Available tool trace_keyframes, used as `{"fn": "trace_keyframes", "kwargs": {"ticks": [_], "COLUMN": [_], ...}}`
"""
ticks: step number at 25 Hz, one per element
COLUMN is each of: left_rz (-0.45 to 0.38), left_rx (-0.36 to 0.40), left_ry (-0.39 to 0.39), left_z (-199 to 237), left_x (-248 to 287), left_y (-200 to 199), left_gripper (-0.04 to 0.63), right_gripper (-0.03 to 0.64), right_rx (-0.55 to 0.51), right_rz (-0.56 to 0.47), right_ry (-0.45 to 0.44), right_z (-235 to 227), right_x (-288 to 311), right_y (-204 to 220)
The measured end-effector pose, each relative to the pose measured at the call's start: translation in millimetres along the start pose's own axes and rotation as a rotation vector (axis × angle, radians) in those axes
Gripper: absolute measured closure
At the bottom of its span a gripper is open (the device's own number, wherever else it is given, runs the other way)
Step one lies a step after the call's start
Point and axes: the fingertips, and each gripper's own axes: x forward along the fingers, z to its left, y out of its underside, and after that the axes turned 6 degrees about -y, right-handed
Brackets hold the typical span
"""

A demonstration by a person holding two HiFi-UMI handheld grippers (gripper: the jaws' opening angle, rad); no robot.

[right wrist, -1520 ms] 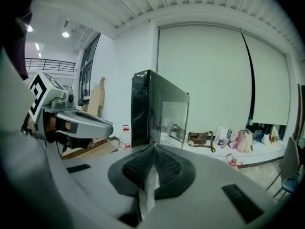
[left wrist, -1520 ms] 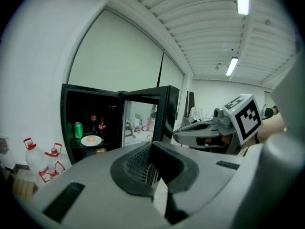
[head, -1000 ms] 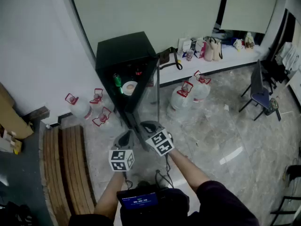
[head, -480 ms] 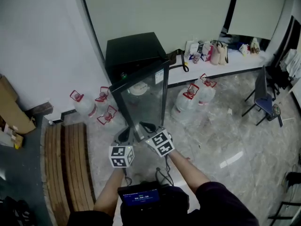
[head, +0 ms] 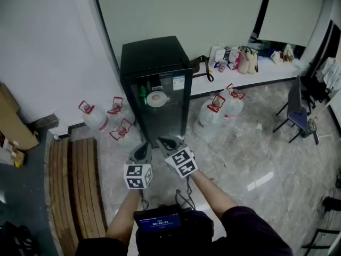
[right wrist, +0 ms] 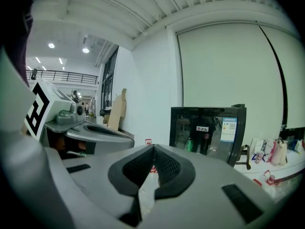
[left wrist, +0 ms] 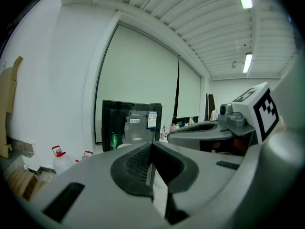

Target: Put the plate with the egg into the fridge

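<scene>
The black fridge (head: pixel 155 63) stands against the wall with its glass door closed. Through the glass I see the white plate (head: pixel 156 99) on a shelf, beside a green bottle (head: pixel 142 95); the egg is too small to make out. My left gripper (head: pixel 142 150) and right gripper (head: pixel 163 142) hover side by side just in front of the door's lower edge, both shut and empty. In the left gripper view the fridge (left wrist: pixel 128 123) stands ahead past the shut left gripper (left wrist: pixel 151 146). In the right gripper view the fridge (right wrist: pixel 209 130) is ahead to the right of the shut right gripper (right wrist: pixel 153 149).
Large water jugs with red caps stand left (head: pixel 96 120) and right (head: pixel 219 108) of the fridge. A wooden bench (head: pixel 74 185) lies at the left. A low white ledge (head: pixel 240 71) carries bags. A blue chair (head: pixel 295 108) stands at the right on the marble floor.
The fridge's glass door has swung from wide open to closed. The plate now shows behind the glass. Both grippers have stayed in front of the fridge.
</scene>
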Motion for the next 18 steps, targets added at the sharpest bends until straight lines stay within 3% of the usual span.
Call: {"fn": "trace_keyframes", "kwargs": {"ticks": [18], "left_rz": [-0.005], "left_rx": [0.001], "left_ry": [0.003], "left_z": [2.3], "left_x": [8.1], "left_y": [-4.7], "left_gripper": [0.586], "right_gripper": [0.609], "right_rx": [-0.007], "right_rz": [0.005], "right_ry": [-0.003], "right_z": [-2.7], "right_x": [3.1], "right_y": [-1.6]}}
